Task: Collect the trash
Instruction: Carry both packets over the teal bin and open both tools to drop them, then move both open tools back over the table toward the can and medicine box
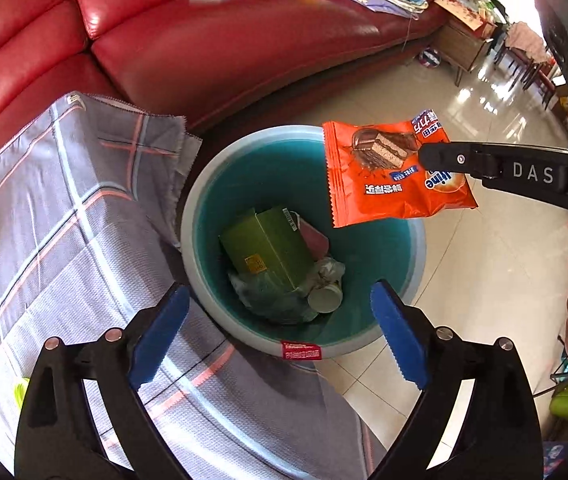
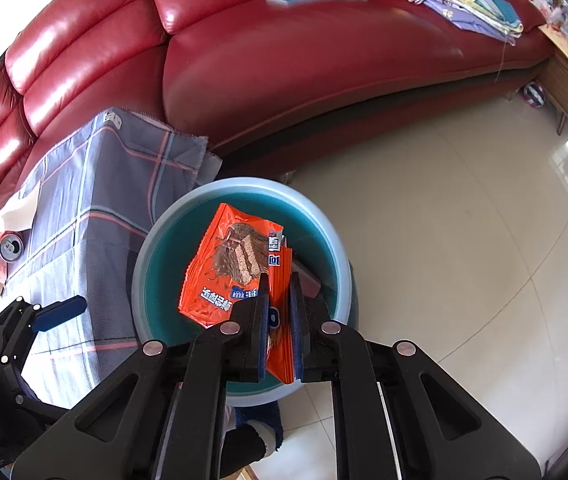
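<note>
Wrapper [image 2: 235,268]: orange, pinched at one edge between the pads of the right gripper [image 2: 277,320], hanging above the open bin [image 1: 195,216].
Right gripper: pressed together on the wrapper, over the bin's far side.
Left gripper [image 1: 279,336]: spread wide, nothing between the pads, over the bin's near rim.
Bin: teal inside, on the floor beside a cloth-draped table [image 1: 63,220]; green box [image 1: 267,244] and can [image 1: 324,298] at the bottom.

Wrapper [image 1: 388,176]: glossy orange foil-look plastic. Bin [image 1: 203,216]: smooth matt plastic. Sofa [image 1: 223,40]: shiny red leather (or faux). Tablecloth [image 1: 75,216]: woven plaid cloth, matt. Floor [image 2: 464,220]: glossy tile.
</note>
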`<state>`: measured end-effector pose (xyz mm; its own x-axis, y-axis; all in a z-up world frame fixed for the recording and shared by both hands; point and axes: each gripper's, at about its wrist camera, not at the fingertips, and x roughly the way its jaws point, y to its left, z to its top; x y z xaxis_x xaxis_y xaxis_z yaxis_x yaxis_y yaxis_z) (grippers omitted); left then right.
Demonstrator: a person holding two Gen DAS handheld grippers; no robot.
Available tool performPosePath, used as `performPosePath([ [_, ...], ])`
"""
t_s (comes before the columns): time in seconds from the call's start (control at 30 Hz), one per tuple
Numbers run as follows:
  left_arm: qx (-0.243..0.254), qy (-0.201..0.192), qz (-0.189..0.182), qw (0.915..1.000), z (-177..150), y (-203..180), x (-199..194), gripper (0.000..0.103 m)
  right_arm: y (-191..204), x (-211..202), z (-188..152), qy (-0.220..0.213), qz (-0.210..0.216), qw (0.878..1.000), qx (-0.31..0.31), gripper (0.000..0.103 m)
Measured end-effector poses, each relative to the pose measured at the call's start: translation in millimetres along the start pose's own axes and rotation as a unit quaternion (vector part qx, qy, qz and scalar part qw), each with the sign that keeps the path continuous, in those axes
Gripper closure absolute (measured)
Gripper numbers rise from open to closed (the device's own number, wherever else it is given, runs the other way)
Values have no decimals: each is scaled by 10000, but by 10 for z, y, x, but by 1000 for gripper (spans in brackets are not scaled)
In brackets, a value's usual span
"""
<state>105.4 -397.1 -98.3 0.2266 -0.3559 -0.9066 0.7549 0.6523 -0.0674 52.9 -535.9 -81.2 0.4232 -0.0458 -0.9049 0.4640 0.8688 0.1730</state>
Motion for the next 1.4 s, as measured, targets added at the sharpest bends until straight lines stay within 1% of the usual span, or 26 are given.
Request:
performPosePath([
  [0.1, -88, -7, -26, 10000, -24, 64, -27, 14, 45, 13, 15, 19, 2, 10000, -31, 93],
  [0.2, -178, -39, -28, 9998, -41, 117, -77, 11, 99, 28, 21, 42, 1, 10000, -76, 93],
  [0.33, -262, -104, -43, 9996, -56, 174, -142, 11, 164, 29, 28, 73, -26, 9999, -137, 93],
  [0.57, -406, -197, -52, 9990, -109, 282, -241, 11, 270, 16, 11, 173, -36, 9995, -249, 88],
  [0.63, -447, -225, -47, 9987, -142, 320, -272, 11, 311, 37, 5, 248, 12, 9993, -284, 70],
  [0.67, -464, -230, -44, 9986, -158, 335, -283, 11, 328, 45, -3, 277, 43, 9992, -280, 46],
  [0.7, -491, -233, -44, 9985, -174, 362, -299, 11, 350, 46, -10, 269, 62, 9992, -287, 34],
  [0.73, -520, -239, -42, 9984, -191, 385, -312, 11, 379, 48, -15, 259, 53, 9991, -316, 31],
  [0.77, -552, -242, -40, 9982, -205, 409, -320, 11, 401, 52, -21, 266, 31, 9991, -331, 26],
  [0.8, -587, -239, -39, 9980, -222, 440, -328, 11, 417, 56, -23, 282, 8, 9990, -333, 18],
  [0.87, -647, -228, -44, 9976, -259, 495, -342, 11, 455, 59, -31, 308, -43, 9990, -325, 10],
  [0.97, -737, -225, -39, 9970, -311, 563, -365, 11, 518, 62, -40, 370, -107, 9986, -350, 4],
  [1.13, -822, -270, -40, 9962, -389, 633, -444, 11, 623, 56, -74, 495, -187, 9978, -409, 4],
  [1.4, -910, -404, 12, 9950, -504, 753, -644, 11, 776, -32, -146, 506, -218, 9972, -498, 4],
])
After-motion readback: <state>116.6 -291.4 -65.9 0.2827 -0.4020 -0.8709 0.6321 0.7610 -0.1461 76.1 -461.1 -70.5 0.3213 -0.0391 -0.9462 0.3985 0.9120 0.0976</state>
